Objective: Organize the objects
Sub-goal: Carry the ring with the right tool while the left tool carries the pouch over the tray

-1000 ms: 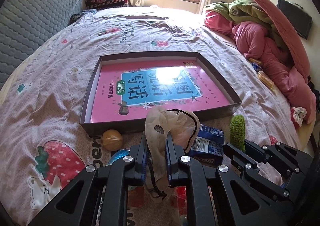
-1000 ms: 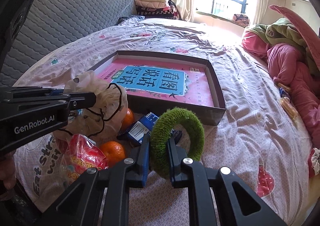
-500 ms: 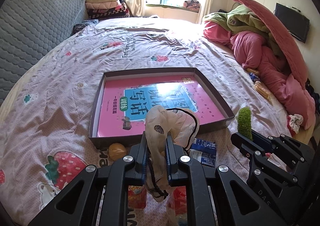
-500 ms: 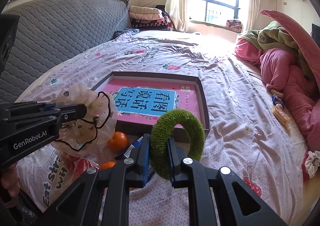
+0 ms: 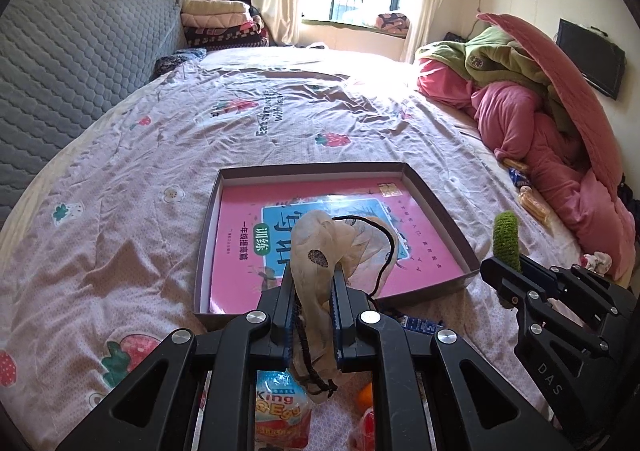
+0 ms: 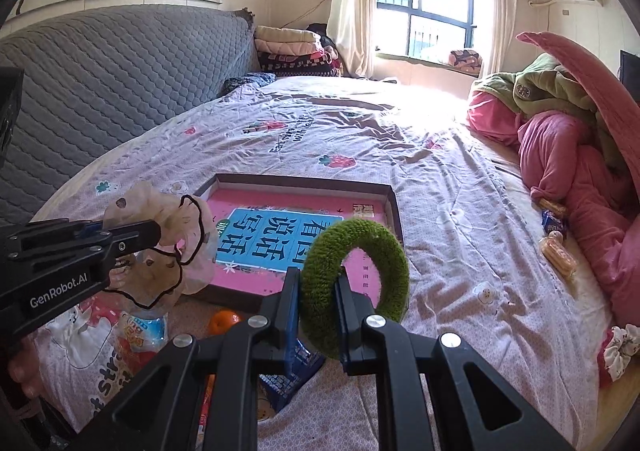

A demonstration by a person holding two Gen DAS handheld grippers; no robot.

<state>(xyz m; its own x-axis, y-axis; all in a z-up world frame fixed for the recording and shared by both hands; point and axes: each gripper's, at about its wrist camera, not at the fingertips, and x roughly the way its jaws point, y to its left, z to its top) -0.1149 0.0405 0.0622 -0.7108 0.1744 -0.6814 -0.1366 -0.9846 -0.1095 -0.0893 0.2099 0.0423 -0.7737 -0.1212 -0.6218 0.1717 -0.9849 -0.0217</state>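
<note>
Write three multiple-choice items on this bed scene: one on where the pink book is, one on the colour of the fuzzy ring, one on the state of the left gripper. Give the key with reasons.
1. Where does the pink book lie?
A. Inside the shallow box
B. On the grey headboard
C. Under the pink blankets

2. What colour is the fuzzy ring in the right gripper?
A. Red
B. Green
C. Blue

3. What is the state of the left gripper?
A. Open and empty
B. Shut on an orange
C. Shut on a beige scrunchie

Key:
1 A: the box walls frame the book on all sides.
2 B: the ring between the right fingers is moss green in both views.
3 C: the fingers pinch the beige scrunchie, which hangs above and below them.
</note>
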